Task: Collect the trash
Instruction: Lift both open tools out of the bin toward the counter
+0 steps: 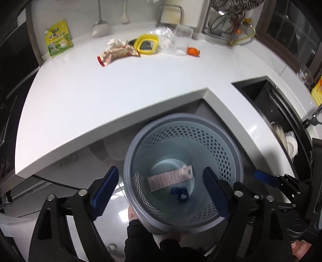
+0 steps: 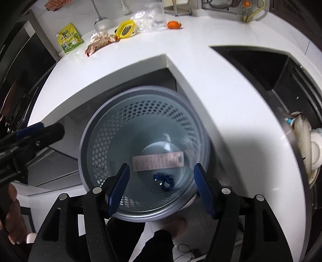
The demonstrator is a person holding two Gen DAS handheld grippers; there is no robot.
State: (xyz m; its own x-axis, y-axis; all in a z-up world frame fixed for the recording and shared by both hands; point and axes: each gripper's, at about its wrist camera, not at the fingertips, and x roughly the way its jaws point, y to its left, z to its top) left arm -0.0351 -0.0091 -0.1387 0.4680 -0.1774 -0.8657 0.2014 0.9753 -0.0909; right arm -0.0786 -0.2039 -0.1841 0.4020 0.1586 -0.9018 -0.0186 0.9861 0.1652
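Observation:
A grey perforated trash bin (image 1: 225, 149) (image 2: 96, 141) stands on the floor below the counter corner. Inside lie a pink-white wrapper (image 1: 170, 180) (image 2: 158, 161) and a small blue scrap (image 1: 180, 193) (image 2: 165, 181). My left gripper (image 1: 161, 189) is open and empty above the bin's mouth. My right gripper (image 2: 161, 186) is open and empty over the bin too; it shows at the right in the left wrist view (image 1: 265, 177). On the white counter (image 1: 120, 84) (image 2: 181, 50) lie a red-white snack wrapper (image 1: 116, 53) (image 2: 99, 43), clear plastic film (image 1: 165, 39) (image 2: 140, 20) and an orange peel (image 1: 193, 51) (image 2: 174, 24).
A green-yellow pouch (image 1: 58, 39) (image 2: 69, 38) leans at the back left. A yellow ring lid (image 1: 146, 43) (image 2: 125, 28) sits by the wrappers. A sink (image 1: 267, 104) (image 2: 267, 66) with dishes is to the right. A dish rack (image 1: 227, 18) stands at the back.

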